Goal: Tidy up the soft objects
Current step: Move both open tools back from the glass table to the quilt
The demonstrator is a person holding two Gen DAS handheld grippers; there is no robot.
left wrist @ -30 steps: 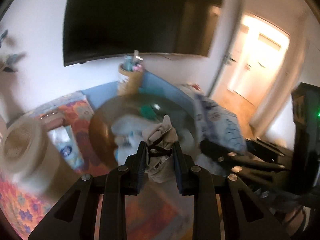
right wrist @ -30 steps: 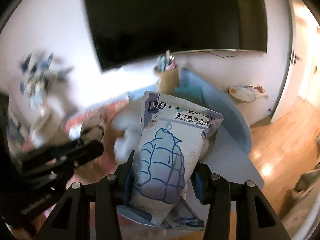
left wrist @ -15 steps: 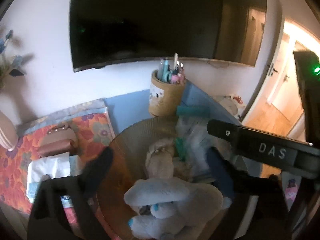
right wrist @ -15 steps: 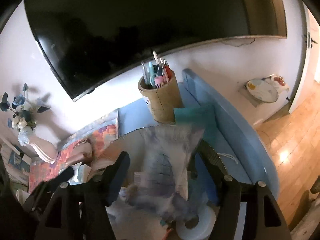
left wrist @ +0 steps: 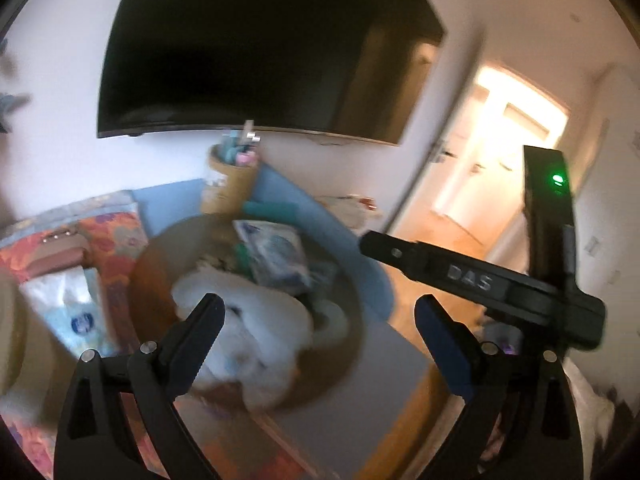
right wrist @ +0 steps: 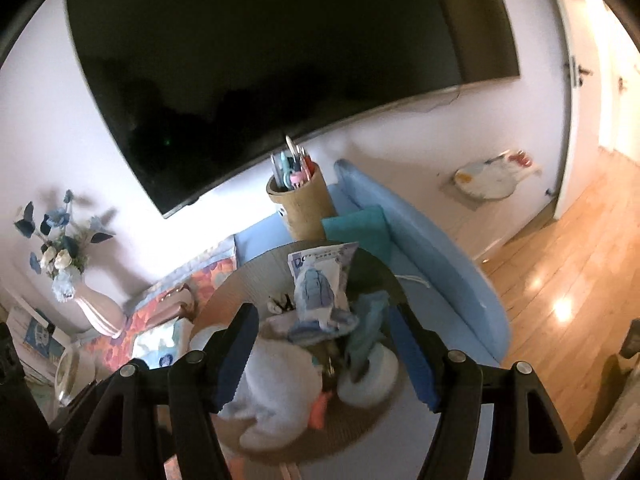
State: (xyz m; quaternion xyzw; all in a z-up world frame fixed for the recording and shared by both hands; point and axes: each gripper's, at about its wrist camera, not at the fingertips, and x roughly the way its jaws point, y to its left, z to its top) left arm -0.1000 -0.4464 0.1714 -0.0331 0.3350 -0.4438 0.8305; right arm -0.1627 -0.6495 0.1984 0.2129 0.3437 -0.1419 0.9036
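A round brown tray holds a heap of soft things. A white plush toy lies at its near side, and a blue and white wipes pouch rests on top further back. A small pale bundle with dark ties sits beside the pouch. My right gripper hangs open just above the heap with nothing between its pads. In the left wrist view the tray, the blurred plush and the pouch lie ahead of my open, empty left gripper. One of the right gripper's fingers reaches in from the right.
A bamboo pen holder and a folded teal cloth stand behind the tray on a blue pad. A tissue pack and a pink case lie left on a flowered mat. A flower vase stands far left under a wall TV.
The left gripper let go of the pale bundle and the right let go of the pouch; both now lie in the tray. Both grippers opened and drew back from it.
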